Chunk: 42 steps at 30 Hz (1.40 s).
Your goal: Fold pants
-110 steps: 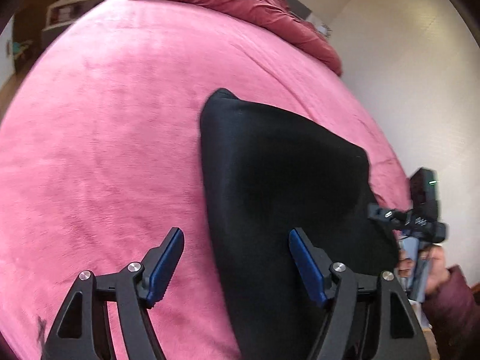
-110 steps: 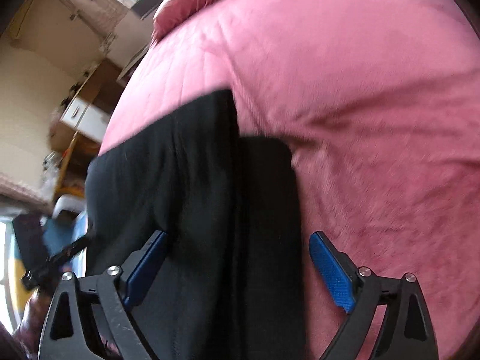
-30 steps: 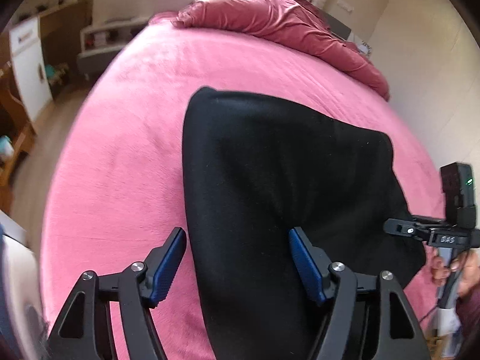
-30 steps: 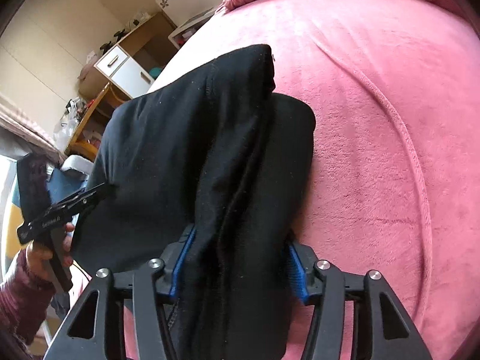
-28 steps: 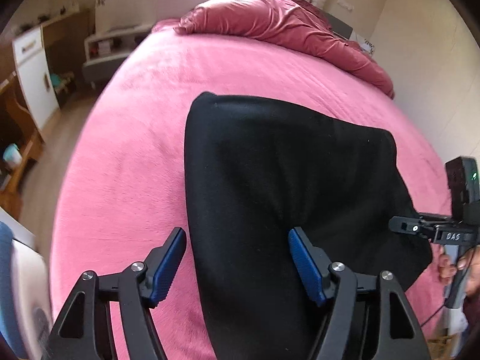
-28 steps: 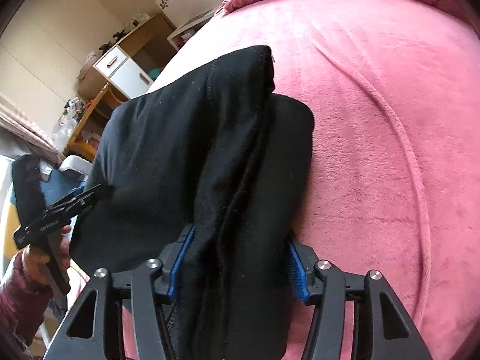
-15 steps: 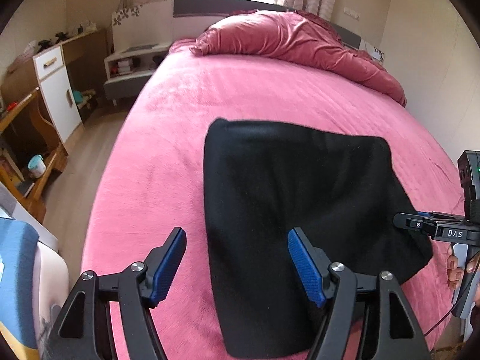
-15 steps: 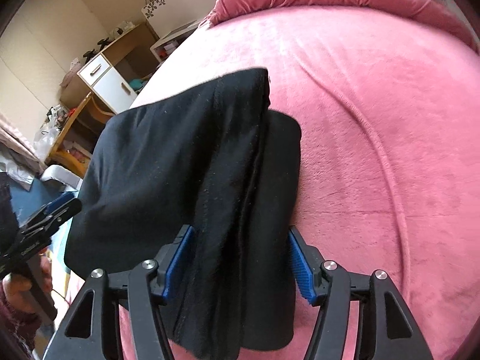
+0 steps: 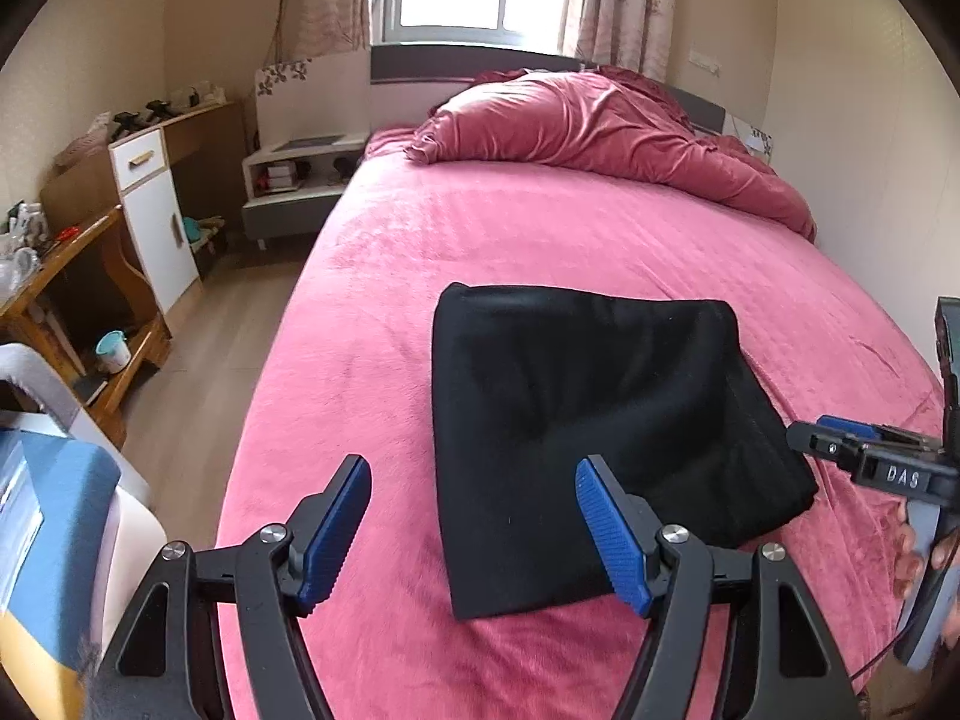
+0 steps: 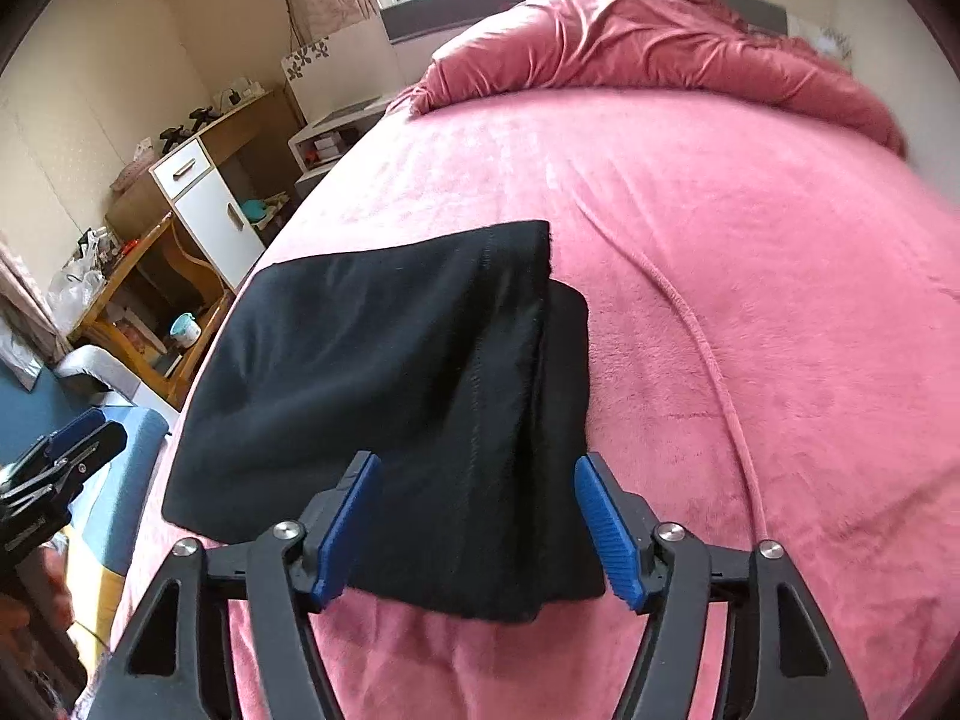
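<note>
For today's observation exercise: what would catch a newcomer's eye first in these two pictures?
The black folded pants lie flat in the middle of the bright pink bed, dark against it. A crumpled pink duvet is heaped at the headboard under the window. Both grippers' blue-padded fingers stand open above the pants, holding nothing.

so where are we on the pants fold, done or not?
Looks done: the black pants lie as a compact folded rectangle on the pink bed. Nothing in hand: the left claw is open above the bed, and the right claw has just been opening, pads clear of the cloth. Left: maybe squaring the offset edge layer.
</note>
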Each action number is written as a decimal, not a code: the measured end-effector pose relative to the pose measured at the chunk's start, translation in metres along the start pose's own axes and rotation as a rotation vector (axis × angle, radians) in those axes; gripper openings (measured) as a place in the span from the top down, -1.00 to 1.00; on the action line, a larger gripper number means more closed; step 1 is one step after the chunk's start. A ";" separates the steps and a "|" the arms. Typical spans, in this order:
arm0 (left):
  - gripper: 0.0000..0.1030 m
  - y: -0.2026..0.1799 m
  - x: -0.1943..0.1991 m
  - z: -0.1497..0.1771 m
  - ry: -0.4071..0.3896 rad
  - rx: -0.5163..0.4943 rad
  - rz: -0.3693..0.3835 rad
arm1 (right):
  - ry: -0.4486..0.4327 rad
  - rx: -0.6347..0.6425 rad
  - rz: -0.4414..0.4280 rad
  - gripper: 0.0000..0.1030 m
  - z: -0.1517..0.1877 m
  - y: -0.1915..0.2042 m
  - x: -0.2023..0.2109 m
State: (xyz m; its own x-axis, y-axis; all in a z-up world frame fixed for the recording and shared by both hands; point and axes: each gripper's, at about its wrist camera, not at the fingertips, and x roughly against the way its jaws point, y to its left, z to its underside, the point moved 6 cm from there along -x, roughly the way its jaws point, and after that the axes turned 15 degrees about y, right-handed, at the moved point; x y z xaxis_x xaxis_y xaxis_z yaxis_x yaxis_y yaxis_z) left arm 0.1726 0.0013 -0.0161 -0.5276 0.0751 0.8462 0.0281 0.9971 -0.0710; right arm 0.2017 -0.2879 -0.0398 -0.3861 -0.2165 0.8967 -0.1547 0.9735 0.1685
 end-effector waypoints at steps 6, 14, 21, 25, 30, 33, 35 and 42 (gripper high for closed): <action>-0.41 0.002 0.018 0.029 -0.018 0.045 -0.043 | -0.054 0.006 0.059 -0.49 0.027 0.034 0.016; -0.41 0.001 0.029 0.070 -0.013 0.098 -0.071 | -0.124 -0.034 0.123 -0.63 0.063 0.051 0.032; -0.41 -0.006 0.036 0.092 -0.013 0.119 -0.050 | -0.163 -0.011 0.187 -0.75 0.087 0.064 0.042; -0.41 -0.011 0.043 0.094 -0.025 0.106 -0.069 | -0.159 -0.001 0.186 -0.76 0.095 0.068 0.042; -0.41 -0.013 0.046 0.096 -0.019 0.111 -0.085 | -0.161 0.002 0.185 -0.76 0.100 0.069 0.044; -0.41 -0.014 0.047 0.098 -0.017 0.117 -0.085 | -0.166 0.005 0.192 -0.76 0.102 0.069 0.045; -0.41 -0.014 0.047 0.099 -0.016 0.121 -0.082 | -0.168 0.005 0.188 -0.76 0.103 0.069 0.047; -0.41 -0.013 0.046 0.101 -0.016 0.133 -0.094 | -0.178 0.001 0.196 -0.77 0.105 0.069 0.052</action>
State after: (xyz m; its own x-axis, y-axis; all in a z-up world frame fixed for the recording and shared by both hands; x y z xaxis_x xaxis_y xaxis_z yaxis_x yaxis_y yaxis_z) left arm 0.0618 -0.0097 -0.0296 -0.5361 -0.0198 0.8439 -0.1338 0.9891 -0.0618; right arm 0.0754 -0.2393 -0.0250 -0.5631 -0.0332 0.8257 -0.0622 0.9981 -0.0023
